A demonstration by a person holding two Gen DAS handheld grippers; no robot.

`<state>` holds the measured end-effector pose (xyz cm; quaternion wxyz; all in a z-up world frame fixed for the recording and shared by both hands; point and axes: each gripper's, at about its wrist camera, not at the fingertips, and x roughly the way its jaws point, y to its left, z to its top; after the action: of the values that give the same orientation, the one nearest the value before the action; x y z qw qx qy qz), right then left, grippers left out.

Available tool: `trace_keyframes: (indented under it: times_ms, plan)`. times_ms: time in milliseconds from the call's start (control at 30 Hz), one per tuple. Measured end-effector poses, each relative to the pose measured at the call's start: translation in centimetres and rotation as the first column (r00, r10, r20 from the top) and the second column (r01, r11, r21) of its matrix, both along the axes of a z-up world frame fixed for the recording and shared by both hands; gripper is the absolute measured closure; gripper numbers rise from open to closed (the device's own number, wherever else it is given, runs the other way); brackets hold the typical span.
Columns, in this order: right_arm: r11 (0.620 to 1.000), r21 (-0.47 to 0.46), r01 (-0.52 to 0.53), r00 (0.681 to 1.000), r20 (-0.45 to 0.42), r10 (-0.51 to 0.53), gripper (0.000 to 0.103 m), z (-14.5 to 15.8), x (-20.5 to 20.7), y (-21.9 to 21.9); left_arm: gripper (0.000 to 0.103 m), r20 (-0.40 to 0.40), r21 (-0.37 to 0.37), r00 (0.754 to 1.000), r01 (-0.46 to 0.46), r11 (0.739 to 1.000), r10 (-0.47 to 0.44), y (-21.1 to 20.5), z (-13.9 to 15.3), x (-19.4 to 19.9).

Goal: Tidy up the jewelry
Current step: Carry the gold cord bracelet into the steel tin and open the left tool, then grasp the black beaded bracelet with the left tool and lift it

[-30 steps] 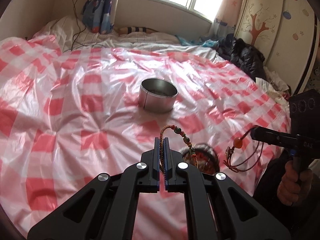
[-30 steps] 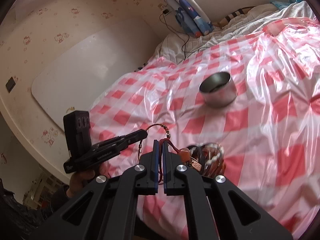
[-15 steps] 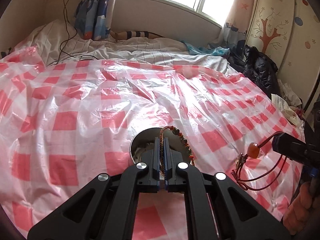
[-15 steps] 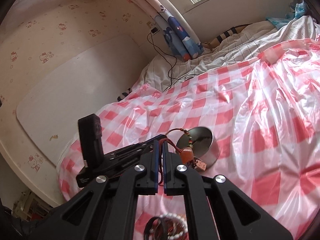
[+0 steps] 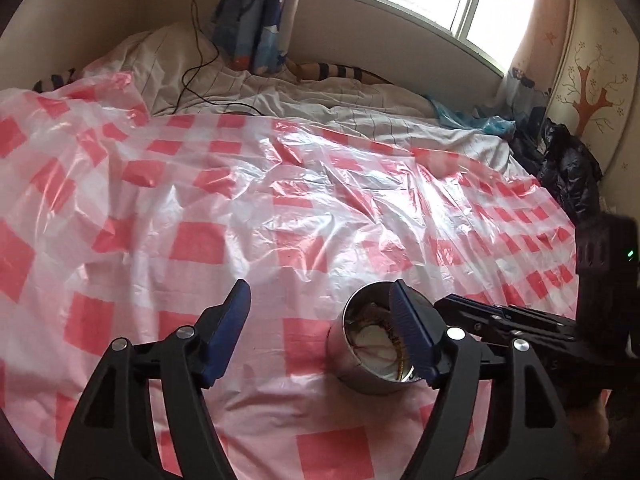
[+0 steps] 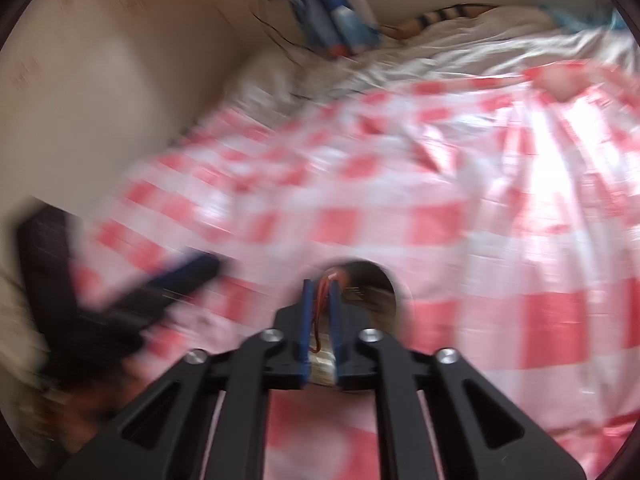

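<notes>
The left gripper (image 5: 320,316) stands spread and empty beside the round shiny metal tin (image 5: 370,350), while the right gripper (image 6: 320,320), slightly parted around a red cord (image 6: 320,312), must next, I judge, let it drop inside.

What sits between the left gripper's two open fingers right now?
Only bare checked plastic sheet between the left gripper's fingers in the left wrist view; the metal tin sits behind the right finger.
</notes>
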<state>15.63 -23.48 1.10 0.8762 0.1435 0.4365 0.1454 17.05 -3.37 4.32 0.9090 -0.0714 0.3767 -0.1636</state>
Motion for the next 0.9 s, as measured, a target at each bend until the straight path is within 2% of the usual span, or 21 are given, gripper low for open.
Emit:
trace_keyframes:
  times_ms: [33,133,233,333,433,533,633,767,900]
  plan:
    - [1.0,0.002,0.023,1.0,-0.008,-0.023,0.061,-0.1,-0.5,-0.6,0.035,-0.01,-0.005,1.0,0.003,1.0,-0.003,0.5,-0.1,-0.5]
    - [0.997,0.03,0.077,0.997,0.025,-0.078,0.057,0.9,-3.4,-2.8,0.034,-0.033,0.005,0.999,0.034,0.999,-0.034,1.2,-0.8,-2.9]
    - [0.994,0.052,0.099,0.992,0.069,-0.103,0.048,1.9,-8.2,-4.2,0.034,-0.095,-0.037,0.991,0.089,0.995,-0.093,1.9,-2.5,-6.3]
    - [0.992,0.059,0.109,0.99,0.082,-0.114,0.045,2.0,-13.2,-4.5,0.034,-0.132,-0.048,0.973,0.186,0.981,-0.191,1.1,-3.8,-10.1]
    - [0.988,0.1,0.116,0.99,0.072,-0.123,0.043,1.3,-17.8,-4.8,0.034,-0.124,-0.001,0.952,0.281,0.96,-0.279,0.0,-4.4,-14.0]
    - [0.983,0.164,0.086,0.993,0.065,-0.098,0.043,0.7,-20.7,-4.1,0.034,-0.136,0.028,0.943,0.312,0.95,-0.305,-0.2,-5.3,-16.7]
    - [0.995,0.092,0.021,0.992,0.12,-0.032,0.043,1.3,-22.1,-1.7,0.034,-0.126,0.043,0.945,0.31,0.95,-0.303,0.1,-5.7,-18.6]
    - [0.999,0.027,-0.032,0.994,0.102,0.029,0.043,0.5,-22.3,0.5,0.034,-0.097,0.139,0.943,0.331,0.933,-0.319,-0.5,-5.7,-19.8]
    - [0.998,-0.028,-0.064,0.991,0.114,0.067,0.043,0.3,-22.5,2.0,0.034,-0.098,0.157,0.943,0.33,0.931,-0.318,-0.4,-5.8,-19.6]
